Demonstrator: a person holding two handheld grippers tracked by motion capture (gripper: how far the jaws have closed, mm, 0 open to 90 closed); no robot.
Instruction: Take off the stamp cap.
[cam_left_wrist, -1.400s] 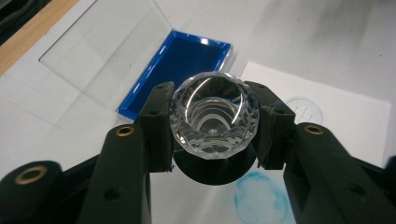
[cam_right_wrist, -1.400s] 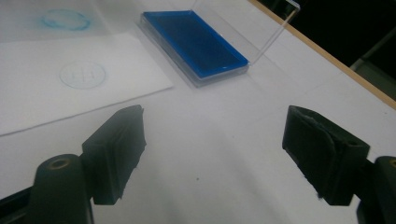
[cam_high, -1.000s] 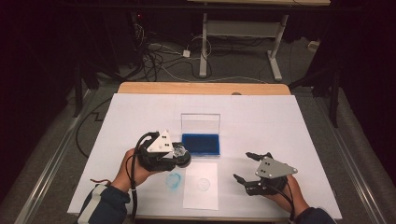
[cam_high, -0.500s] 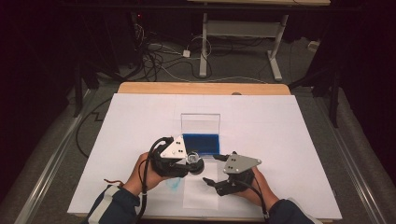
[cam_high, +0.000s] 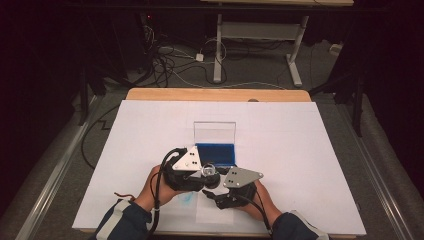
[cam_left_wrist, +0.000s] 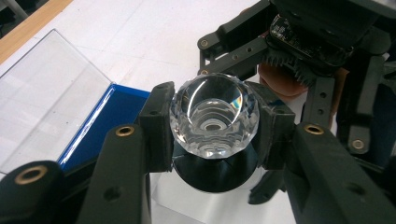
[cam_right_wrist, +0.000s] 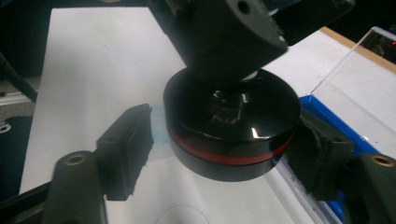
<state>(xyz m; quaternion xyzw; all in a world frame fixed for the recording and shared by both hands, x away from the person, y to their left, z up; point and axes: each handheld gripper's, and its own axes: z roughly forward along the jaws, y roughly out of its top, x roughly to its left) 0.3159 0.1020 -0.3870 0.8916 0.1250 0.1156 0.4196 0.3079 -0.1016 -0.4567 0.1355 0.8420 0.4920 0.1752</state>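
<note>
High view shows a wide white-covered bench (cam_high: 310, 150) with a wooden strip along its far edge. Near the bench's middle sits an open box with a blue tray and an upright clear plastic lid (cam_high: 215, 145). Just in front of it the two hands meet, close together near the person's edge. The left tool (cam_high: 204, 176) is clamped on a clear faceted crystal knob (cam_left_wrist: 214, 120); in the left gripper view its jaws press the knob from both sides, the crystal's hollow face turned toward the camera. Under the crystal hangs its round glossy black base with a red band (cam_right_wrist: 232, 131), lifted off the bench and just beside the blue tray. The right tool (cam_right_wrist: 224, 154) has come in around this base: in the right gripper view its jaws stand apart on either side, the right one at the base's rim, the left one with a gap.
</note>
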